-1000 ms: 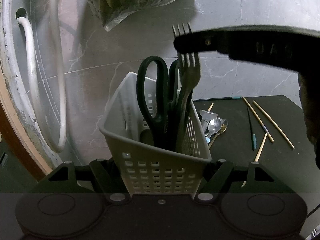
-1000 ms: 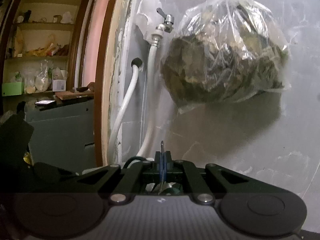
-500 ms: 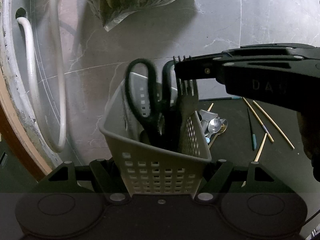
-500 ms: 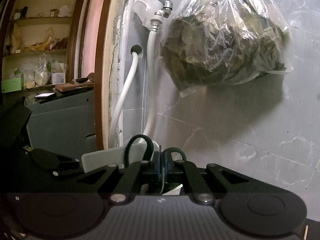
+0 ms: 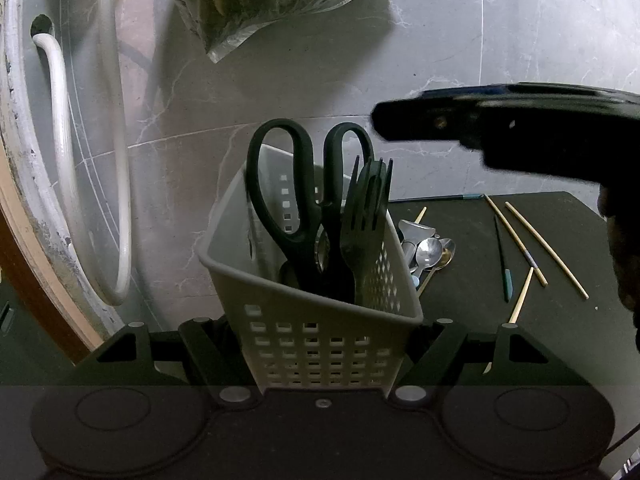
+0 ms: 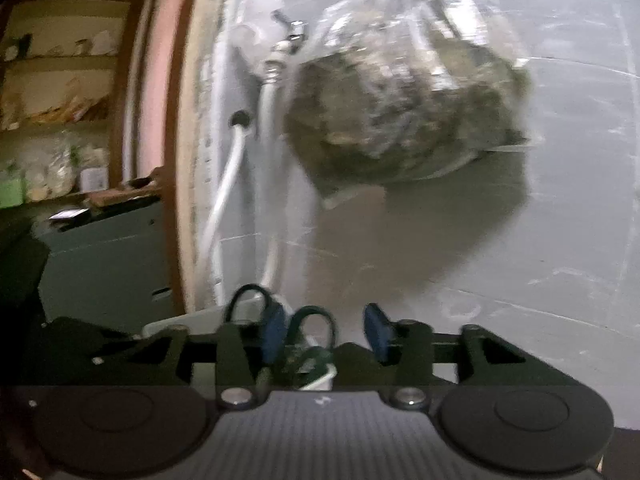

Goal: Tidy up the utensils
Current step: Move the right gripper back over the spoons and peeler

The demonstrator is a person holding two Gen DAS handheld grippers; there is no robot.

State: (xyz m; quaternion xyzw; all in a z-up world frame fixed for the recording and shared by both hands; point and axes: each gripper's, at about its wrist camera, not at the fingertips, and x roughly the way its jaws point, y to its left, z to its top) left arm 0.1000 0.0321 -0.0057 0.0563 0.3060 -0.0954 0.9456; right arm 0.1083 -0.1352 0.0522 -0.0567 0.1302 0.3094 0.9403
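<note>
Grey marble-veined wall (image 5: 400, 80) fills the background of both views, with a brown door frame (image 6: 176, 160) at its left edge and shelves of clutter (image 6: 52, 100) beyond that. A dark bench (image 5: 560, 280) sits below the wall on the right of the left wrist view. Hanging against the wall is a clear plastic bag (image 6: 404, 92) stuffed with dark leafy matter, and left of it white hoses (image 5: 60, 120) loop down from a tap (image 6: 294, 34).

Nearest the left wrist camera stands a perforated white plastic basket (image 5: 316, 340), pinched between the fingers of the left claw (image 5: 320, 364), which is pressed together on its lower walls. Inside the basket, upright, are black-handled scissors (image 5: 304, 200) with the loops uppermost, and just to their right a dark fork (image 5: 366, 216), tines up, leaning on the basket's right wall.

The right claw (image 5: 384, 122) reaches in from the right, just above and beside the fork's tines. In its own blurred view its blue pads (image 6: 378, 330) stand spread and its jaws are opening; the scissor loops show below between them, but nothing is pinched.

On the bench behind the basket lies a small heap of metal spoons (image 5: 428, 250). Further right, loose chopsticks (image 5: 516, 236) are scattered, some pale wood, one dark with a teal end.
</note>
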